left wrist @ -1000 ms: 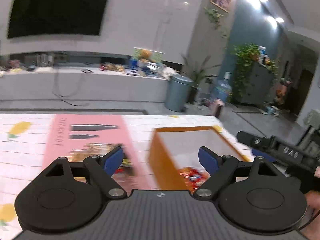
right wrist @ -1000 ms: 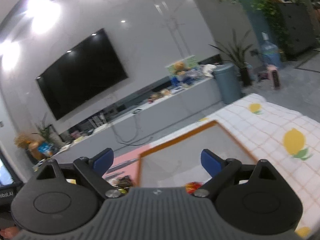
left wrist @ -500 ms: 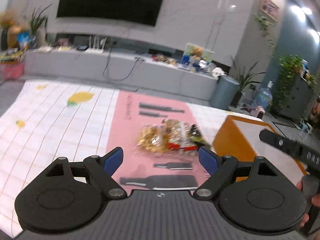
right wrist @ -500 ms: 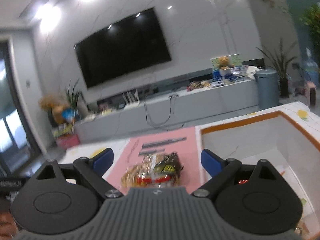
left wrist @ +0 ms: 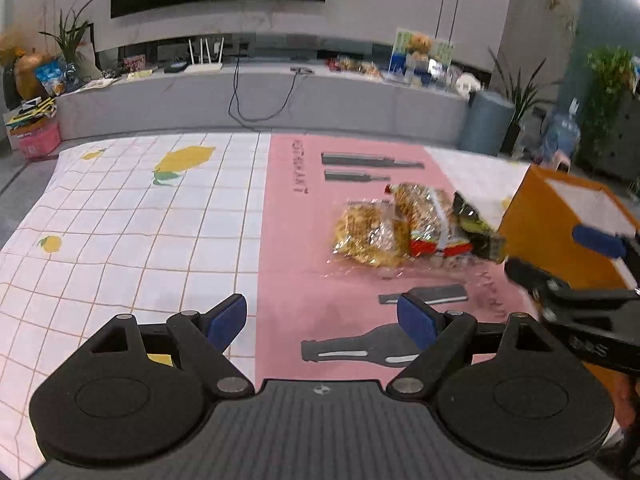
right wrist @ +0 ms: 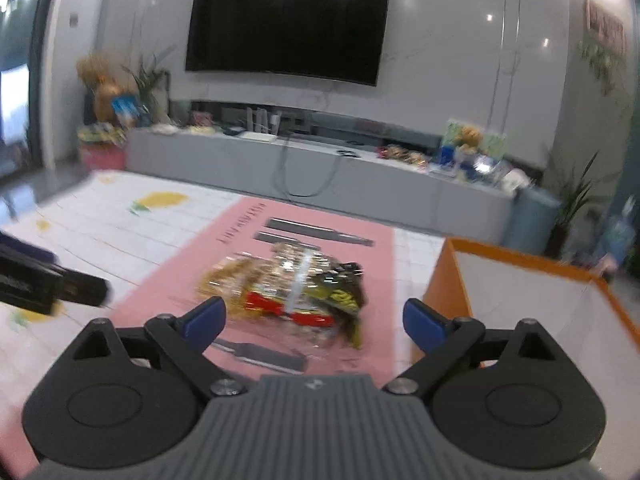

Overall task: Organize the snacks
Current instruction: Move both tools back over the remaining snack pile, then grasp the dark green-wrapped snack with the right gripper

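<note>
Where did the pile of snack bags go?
In both wrist views the snack bags lie on the pink mat, just left of the orange box.

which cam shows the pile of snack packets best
The left wrist view: the snack packets lie sharp and whole on the pink mat, beside the orange box. The right wrist view shows them nearer and centred but motion-blurred, with the front edge partly behind the right gripper, whose jaws are closing with nothing gripped.
</note>
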Tool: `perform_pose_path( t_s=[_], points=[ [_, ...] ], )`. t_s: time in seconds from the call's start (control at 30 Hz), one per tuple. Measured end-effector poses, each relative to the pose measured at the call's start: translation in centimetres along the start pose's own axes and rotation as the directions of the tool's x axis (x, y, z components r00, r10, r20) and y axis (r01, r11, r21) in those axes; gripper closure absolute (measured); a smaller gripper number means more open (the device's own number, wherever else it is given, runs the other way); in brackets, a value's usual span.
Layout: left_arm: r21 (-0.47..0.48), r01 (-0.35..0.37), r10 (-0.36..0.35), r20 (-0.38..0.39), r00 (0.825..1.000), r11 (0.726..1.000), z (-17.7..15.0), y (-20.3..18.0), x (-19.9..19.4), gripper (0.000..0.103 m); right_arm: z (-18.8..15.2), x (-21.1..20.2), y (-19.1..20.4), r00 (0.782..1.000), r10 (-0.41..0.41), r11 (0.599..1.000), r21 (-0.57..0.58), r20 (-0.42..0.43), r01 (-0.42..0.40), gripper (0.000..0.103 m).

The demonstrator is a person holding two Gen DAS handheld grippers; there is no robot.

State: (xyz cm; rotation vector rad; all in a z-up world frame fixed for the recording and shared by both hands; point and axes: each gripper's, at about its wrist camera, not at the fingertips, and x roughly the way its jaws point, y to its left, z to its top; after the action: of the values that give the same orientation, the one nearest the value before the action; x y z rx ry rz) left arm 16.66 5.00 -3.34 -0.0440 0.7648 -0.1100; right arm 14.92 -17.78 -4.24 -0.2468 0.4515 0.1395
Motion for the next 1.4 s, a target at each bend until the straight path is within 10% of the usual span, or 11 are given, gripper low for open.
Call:
perform_pose_path(
  t_s=[0.53, 0.6, 0.67, 0.77, 1.4],
  points=[
    [-0.014, -0.001, 0.001, -0.069, 0.998, 1.0, 0.0, 0.3, 2.0, 0.003, -0.5, 8.0, -0.7, 0.994, -0.088, 0.996, -0.028, -0.06, 0.086, 0.048],
    [-0.011, -0.004, 0.003, -0.077, 0.997, 1.0, -0.1, 0.2, 2.2, 0.003, -0.5, 8.8, -0.9, 0.996, -0.044, 0.999, -0.015, -0.079, 0.043, 0.061],
    [-0.019, 0.009, -0.01, -0.097, 0.995, 1.0, -0.2, 0.3, 2.4, 0.004, -0.8, 9.5, -1.4, 0.992, -0.001, 0.998, 0.057, -0.126, 0.008, 0.095],
    [-0.032, 0.033, -0.036, -0.107, 0.994, 0.999, -0.3, 0.4, 2.3, 0.005, -0.9, 8.2, -2.3, 0.996, -0.024, 0.993, 0.115, -0.086, 0.033, 0.103],
    [-0.125, 0.07, -0.082, -0.098, 0.992, 0.99, -0.1, 1.7, 1.3, 0.005, -4.6, -3.2, -0.6, 0.958, 0.245, 0.896, 0.411, -0.147, -0.166, 0.101]
  ],
)
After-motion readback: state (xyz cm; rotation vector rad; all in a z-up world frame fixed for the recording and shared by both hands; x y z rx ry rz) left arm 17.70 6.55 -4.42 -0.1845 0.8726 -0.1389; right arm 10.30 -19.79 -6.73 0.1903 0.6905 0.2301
